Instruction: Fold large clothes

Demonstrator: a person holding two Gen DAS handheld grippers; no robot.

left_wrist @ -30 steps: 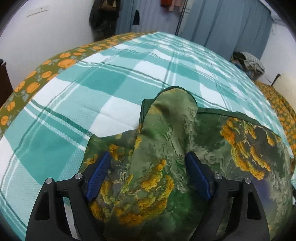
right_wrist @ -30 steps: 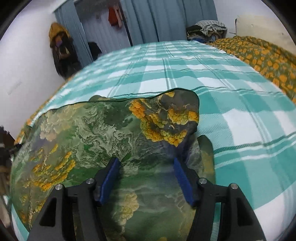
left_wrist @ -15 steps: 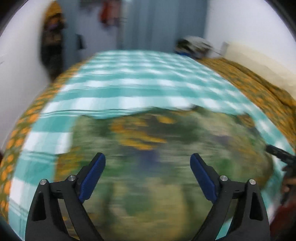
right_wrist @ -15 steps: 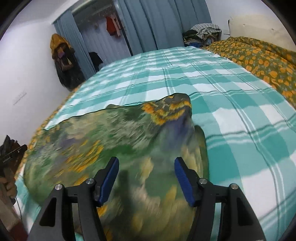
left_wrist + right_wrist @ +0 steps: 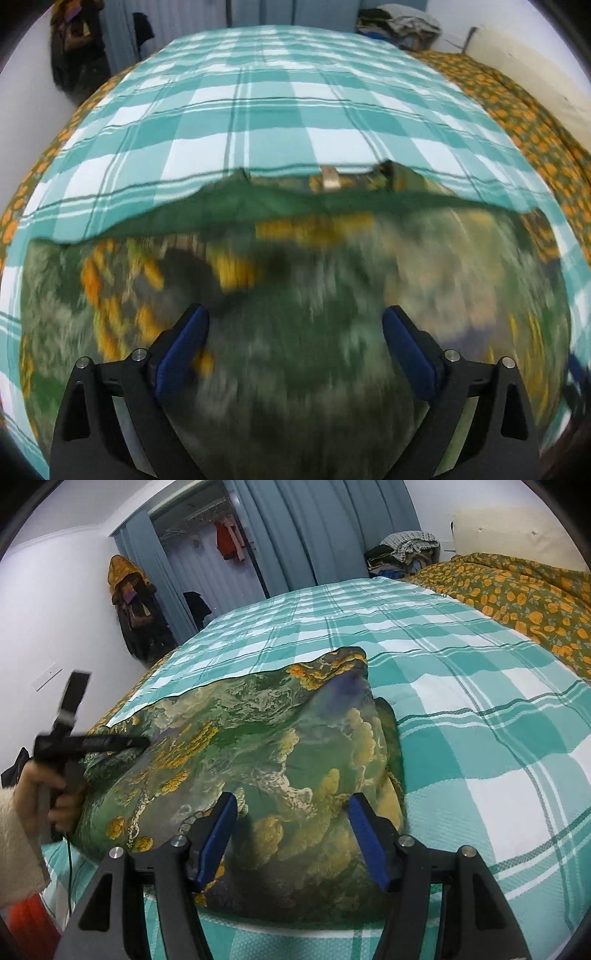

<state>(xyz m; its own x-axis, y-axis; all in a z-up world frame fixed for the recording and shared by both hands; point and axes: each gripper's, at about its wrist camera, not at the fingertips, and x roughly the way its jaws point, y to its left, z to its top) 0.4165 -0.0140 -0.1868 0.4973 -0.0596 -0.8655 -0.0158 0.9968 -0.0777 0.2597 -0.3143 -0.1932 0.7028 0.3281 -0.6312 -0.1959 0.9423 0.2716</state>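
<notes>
We're mid-fold: the green floral garment (image 5: pixel 258 746) lies spread on the teal checked bedspread (image 5: pixel 480 709), folded once by the look of it. Left gripper (image 5: pixel 293 339) and right gripper (image 5: pixel 291 830) both hang over it with jaws apart, gripping nothing. Next we probably need to pinch two edge corners for another fold.

My right gripper (image 5: pixel 291 834) has black angular plastic arms, blue pads on its jaws and silver screws at the joints. The left gripper (image 5: pixel 293 345) matches: black frame, blue pads, silver screws. My left hand (image 5: pixel 51 794) shows bare skin below a fuzzy cream sleeve (image 5: pixel 18 845).
</notes>
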